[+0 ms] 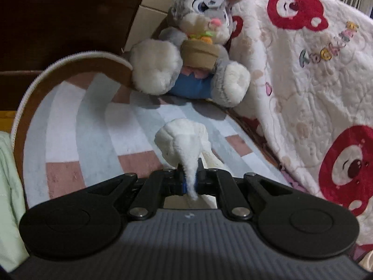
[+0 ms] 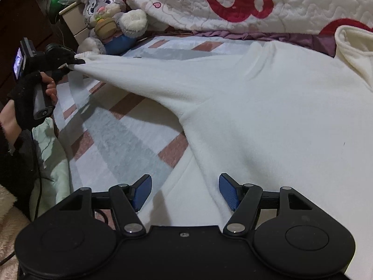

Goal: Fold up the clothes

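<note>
Fleece, cream-white and thick, covers most of the bed: one garment [image 2: 268, 116] lies spread across the right half of the striped bed cover [image 2: 121, 144], its body flat and one sleeve [image 2: 139, 77] pulled out taut toward the cover's left edge. One quilt [image 2: 268, 2] with red bear faces is heaped along the far edge of the bed. One grey plush rabbit [image 1: 193, 46] sits at the far left corner, holding a small brown pot (a paper tag hangs by its ear).

Two grippers are in play. At the left edge, the left gripper [image 1: 190, 182] is clamped on the sleeve's cuff [image 1: 184, 137], the fabric bunched between its pads and a tuft poking out behind them; in the right wrist view the person's hand [image 2: 35, 93], in a black fingerless glove, wraps the handle, with the tool angled slightly downward. At the near edge, the right gripper [image 2: 185, 192] hangs tilted down over the garment's hem, its blue pads [image 2: 229, 194] spread wide with nothing pinched.
</note>
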A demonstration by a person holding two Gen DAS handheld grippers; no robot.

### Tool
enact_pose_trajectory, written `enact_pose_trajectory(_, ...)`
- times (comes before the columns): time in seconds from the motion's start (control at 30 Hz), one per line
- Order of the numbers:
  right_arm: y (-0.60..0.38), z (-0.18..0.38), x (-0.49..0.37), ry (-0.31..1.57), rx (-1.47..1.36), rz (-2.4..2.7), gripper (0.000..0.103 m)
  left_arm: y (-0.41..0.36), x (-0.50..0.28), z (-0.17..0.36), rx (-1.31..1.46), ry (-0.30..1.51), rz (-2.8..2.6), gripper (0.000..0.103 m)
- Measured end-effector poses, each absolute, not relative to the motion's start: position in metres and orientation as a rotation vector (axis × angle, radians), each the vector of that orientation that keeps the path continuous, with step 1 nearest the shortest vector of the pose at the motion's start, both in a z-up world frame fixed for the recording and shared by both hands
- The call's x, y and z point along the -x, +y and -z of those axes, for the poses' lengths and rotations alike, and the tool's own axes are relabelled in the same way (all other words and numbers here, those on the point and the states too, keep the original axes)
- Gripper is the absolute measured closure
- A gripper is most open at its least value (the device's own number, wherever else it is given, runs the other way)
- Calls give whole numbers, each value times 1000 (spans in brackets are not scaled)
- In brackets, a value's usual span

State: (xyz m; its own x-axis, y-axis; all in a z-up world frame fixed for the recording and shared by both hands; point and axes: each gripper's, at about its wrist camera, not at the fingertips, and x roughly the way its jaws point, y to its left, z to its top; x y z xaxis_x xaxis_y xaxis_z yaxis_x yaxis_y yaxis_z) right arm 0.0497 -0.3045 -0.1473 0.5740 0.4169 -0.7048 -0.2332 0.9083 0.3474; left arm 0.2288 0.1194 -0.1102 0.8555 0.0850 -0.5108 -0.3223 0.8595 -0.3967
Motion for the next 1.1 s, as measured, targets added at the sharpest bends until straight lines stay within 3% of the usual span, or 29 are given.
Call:
enact_pose_trajectory(0.17, -292, 136, -42, 954, -223, -392, 34, 123, -243, 139, 557, 597, -222, 96)
enact_pose_trajectory(0.23, -291, 134, -31, 987, -247, -387, 34, 127, -246, 145, 601, 632, -221, 89)
enact_pose_trajectory(0.27, -291, 134, -24, 1002, -260, -383, 34, 130, -247, 147, 624, 657, -242, 68)
enact_pose_trajectory(0.3, -292, 134, -17, 1015, -265, -372, 34, 132, -247, 148, 646, 681, -263, 39)
enact_pose_trajectory(0.33, -294, 134, -9, 1019, -267, -358, 34, 133, -244, 146, 640, 689, -292, 31)
enact_pose_trajectory(0.53, -319, 129, 44, 1009, -320, -285, 37, 109, -217, 111, 491, 656, -231, 30)
enact_pose_trajectory(0.73, -322, 140, 69, 1029, -475, -290, 37, 38, -175, 93, 415, 759, 139, 39)
enact_pose_trajectory(0.87, -316, 148, 64, 1044, -587, -332, 34, -12, -136, 106, 372, 888, 310, 46)
enact_pose_trajectory(1.0, -308, 162, 52, 1052, -629, -316, 27, -46, -103, 131, 333, 1015, 397, 46)
enact_pose_trajectory(1.07, -300, 159, 52, 1050, -577, -306, 27, -57, -91, 139, 275, 1056, 398, 46)
enact_pose_trajectory(1.1, -296, 157, 53, 1043, -533, -301, 32, -60, -86, 142, 245, 1070, 397, 46)
